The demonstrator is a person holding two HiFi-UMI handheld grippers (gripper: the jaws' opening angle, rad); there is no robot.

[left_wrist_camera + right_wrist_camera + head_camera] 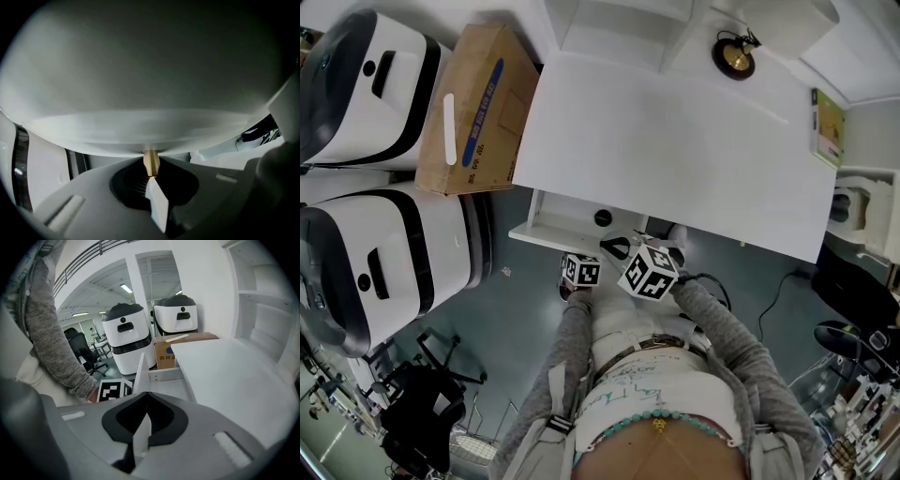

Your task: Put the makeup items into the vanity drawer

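- Two grippers at the vanity drawer (546,230) front: left gripper (151,180) pinched shut on its brass knob (151,161); right gripper (142,427) closed, empty, just beside.
- Risk: knob's small, so a skewed pull could slip the jaws off or jam the drawer.
- Head view alone shows a dark round item (603,217) inside the drawer and a gold-and-black item (734,58) well behind it on the desk top. Left gripper view shows only the knob.

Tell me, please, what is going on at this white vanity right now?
A person stands at the white vanity with a gripper in each hand. The left gripper is shut on the small brass knob of the drawer, which stands pulled out. A small dark round item lies inside it. The right gripper is shut on nothing, close beside the left one at the drawer.
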